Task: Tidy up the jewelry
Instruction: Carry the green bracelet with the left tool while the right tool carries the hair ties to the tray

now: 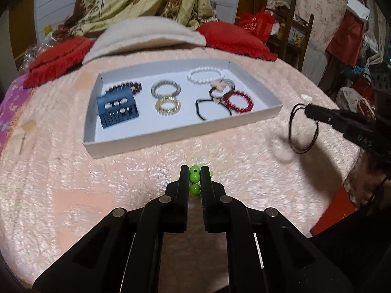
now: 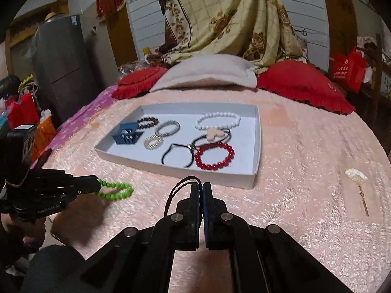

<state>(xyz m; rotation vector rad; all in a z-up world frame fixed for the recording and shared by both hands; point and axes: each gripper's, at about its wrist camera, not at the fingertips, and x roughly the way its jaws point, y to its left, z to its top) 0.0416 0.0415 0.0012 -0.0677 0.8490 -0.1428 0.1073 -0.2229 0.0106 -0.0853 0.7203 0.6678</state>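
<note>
Pinching a green bead bracelet (image 2: 114, 190), the left hand-held gripper (image 1: 195, 178) holds it just above the pink bed cover (image 2: 305, 195), near the front of the white tray (image 1: 185, 136). The right hand-held gripper (image 2: 202, 190) is pressed together on a thin black cord loop (image 1: 303, 129), beside the tray. Inside the tray lie a red bead bracelet (image 2: 213, 156), a white bead bracelet (image 2: 218, 120) and a blue clip (image 2: 127, 135).

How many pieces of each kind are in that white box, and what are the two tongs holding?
In the white tray:
Beaded bracelets: 3 (white, red, dark brown)
Coil hair ties: 2 (grey, gold)
Black cord ties: 2 ( with pink charm)
Blue hair claw: 1

Held:
Green bead bracelet: 1, left tongs
Black cord loop: 1, right tongs

Total: 10
</note>
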